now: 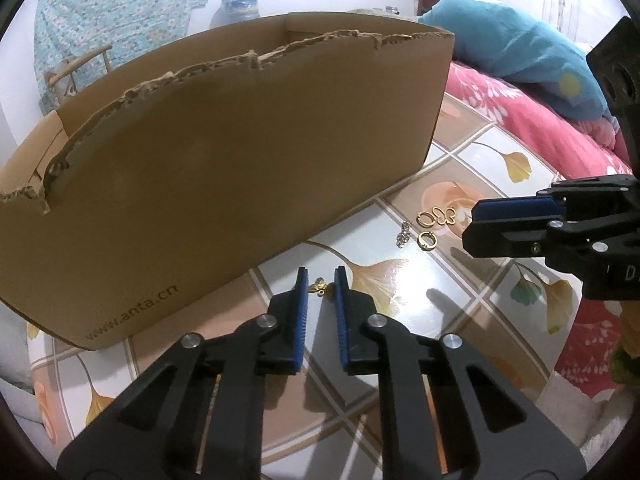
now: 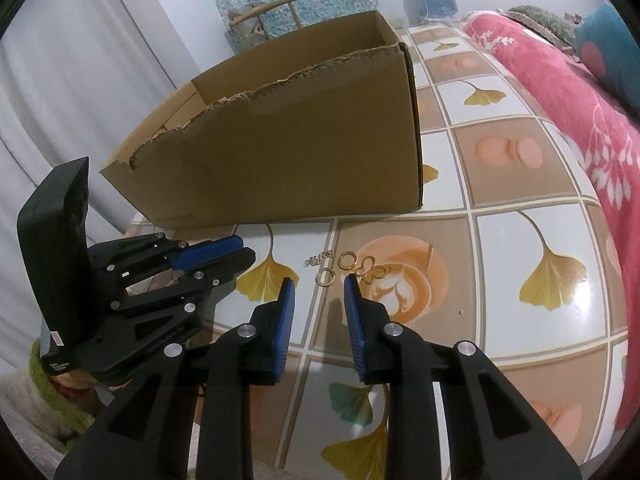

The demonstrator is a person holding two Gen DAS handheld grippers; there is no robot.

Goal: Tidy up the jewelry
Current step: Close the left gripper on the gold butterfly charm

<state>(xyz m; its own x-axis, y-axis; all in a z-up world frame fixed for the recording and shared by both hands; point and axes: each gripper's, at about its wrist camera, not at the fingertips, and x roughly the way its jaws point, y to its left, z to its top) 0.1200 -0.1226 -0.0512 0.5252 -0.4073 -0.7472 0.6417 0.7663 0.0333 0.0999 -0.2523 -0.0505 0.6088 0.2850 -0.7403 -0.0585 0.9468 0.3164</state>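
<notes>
A small gold charm (image 1: 320, 288) lies on the tiled tablecloth (image 1: 480, 152) between the blue pads of my left gripper (image 1: 322, 278). The pads stand narrow and close on either side of it, with a sliver of gap showing. Farther right lie a silver chain piece (image 1: 404, 236), two gold rings (image 1: 425, 219) (image 1: 427, 240) and a gold butterfly outline (image 1: 444, 216). My right gripper (image 2: 319, 279) is open just short of one gold ring (image 2: 325, 277), and nothing is between its pads. The other ring (image 2: 345, 260), the butterfly outline (image 2: 370, 270) and the chain piece (image 2: 318, 259) lie just beyond it.
An open cardboard box (image 1: 240, 140) with torn top edges stands on the table right behind the jewelry. A pink blanket (image 2: 560, 100) and a blue pillow (image 1: 520, 40) lie along the right side. A chair draped in patterned cloth (image 2: 280, 4) is behind the box.
</notes>
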